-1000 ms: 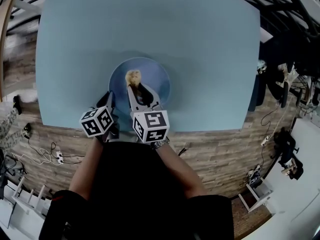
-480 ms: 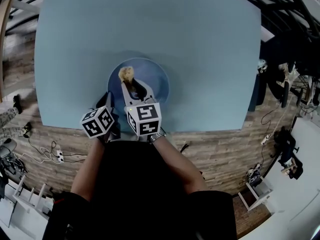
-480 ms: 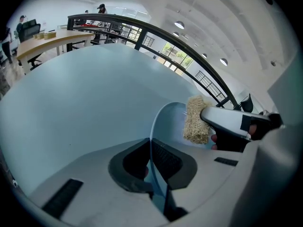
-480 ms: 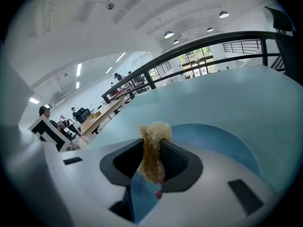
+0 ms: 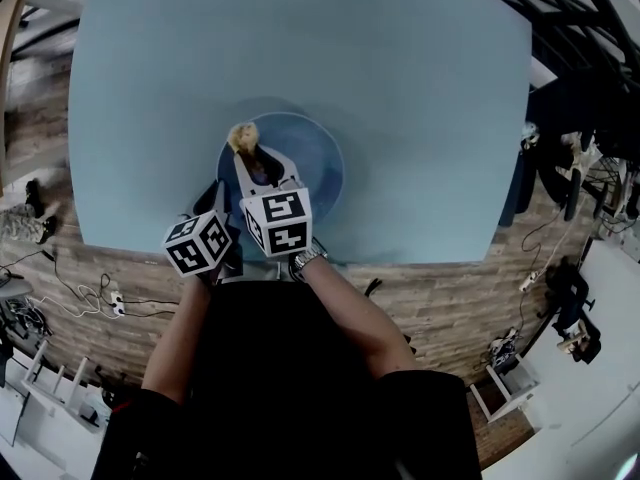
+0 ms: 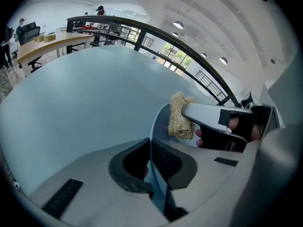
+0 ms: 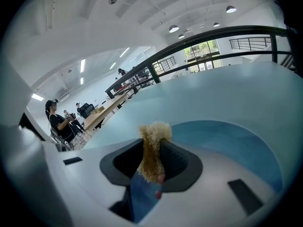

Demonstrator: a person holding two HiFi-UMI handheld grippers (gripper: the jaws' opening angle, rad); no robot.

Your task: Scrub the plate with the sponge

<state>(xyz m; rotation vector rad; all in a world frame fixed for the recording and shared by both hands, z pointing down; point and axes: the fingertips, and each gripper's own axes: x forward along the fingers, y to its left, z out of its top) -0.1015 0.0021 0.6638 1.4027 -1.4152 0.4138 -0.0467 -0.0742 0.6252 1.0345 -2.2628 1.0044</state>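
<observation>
A round blue plate lies on the pale blue table near its front edge. My left gripper is shut on the plate's near-left rim, which runs edge-on between its pads. My right gripper reaches over the plate's left part, shut on a tan fibrous sponge that sticks out past the fingertips at the plate's far-left rim. In the right gripper view the sponge stands pinched between the pads, with the plate beyond. The left gripper view shows the sponge against the plate's edge.
The table's front edge runs just behind my hands, with wood-plank floor below it. Cables and a power strip lie on the floor at left. People and desks stand far off in the room.
My right gripper has carried the sponge from the middle of the plate leftward and away from me, to the plate's far-left rim. The left gripper has stayed on the rim.
</observation>
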